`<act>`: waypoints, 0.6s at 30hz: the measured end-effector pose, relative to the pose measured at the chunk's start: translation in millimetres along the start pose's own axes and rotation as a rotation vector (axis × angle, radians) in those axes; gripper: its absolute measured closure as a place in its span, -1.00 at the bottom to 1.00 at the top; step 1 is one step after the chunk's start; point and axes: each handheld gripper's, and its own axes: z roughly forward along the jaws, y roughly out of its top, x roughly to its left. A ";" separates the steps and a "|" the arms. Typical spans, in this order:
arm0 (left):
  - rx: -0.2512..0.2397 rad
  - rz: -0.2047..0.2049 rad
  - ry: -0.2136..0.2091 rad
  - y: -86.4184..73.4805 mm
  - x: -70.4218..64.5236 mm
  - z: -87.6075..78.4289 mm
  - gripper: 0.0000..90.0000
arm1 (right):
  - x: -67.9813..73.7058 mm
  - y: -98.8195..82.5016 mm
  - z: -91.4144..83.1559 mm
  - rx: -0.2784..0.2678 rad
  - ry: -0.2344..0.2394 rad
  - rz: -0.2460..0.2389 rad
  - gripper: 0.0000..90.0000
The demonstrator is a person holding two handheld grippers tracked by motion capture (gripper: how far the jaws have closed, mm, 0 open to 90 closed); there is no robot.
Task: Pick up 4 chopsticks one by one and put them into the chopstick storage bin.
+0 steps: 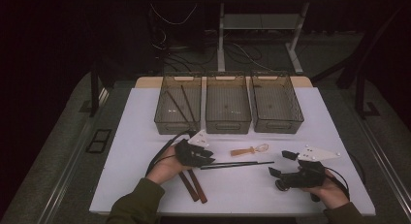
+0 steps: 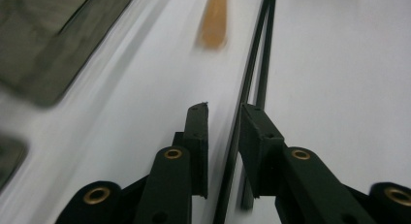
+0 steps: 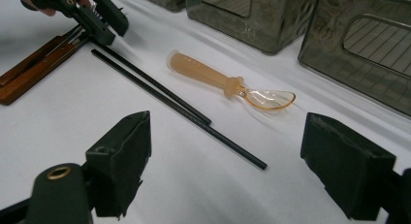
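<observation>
Black chopsticks [image 2: 242,112] between left hand-held gripper [image 2: 224,112] jaws

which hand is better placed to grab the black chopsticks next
Left. The left gripper already has the black chopsticks running between its narrowly parted jaws, at their near end. The right gripper sits wide open beyond their far tip, apart from them.

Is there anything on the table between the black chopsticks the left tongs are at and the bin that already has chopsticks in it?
Nothing visible. The black chopsticks lie between the left tongs; the white table up to the left bin is bare. The orange spoon lies off to the right.
</observation>
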 end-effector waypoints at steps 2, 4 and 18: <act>0.012 0.001 -0.006 -5.9 1.1 -2.6 0.66 | 0.2 0.0 0.3 0.002 0.000 0.001 -0.58; 0.029 0.002 -0.017 -9.3 1.2 -1.9 0.69 | 0.1 -0.1 0.4 0.004 -0.001 0.002 -0.58; 0.047 0.047 -0.034 -5.4 1.6 12.8 0.87 | 0.5 0.0 0.6 0.002 0.000 0.000 -0.58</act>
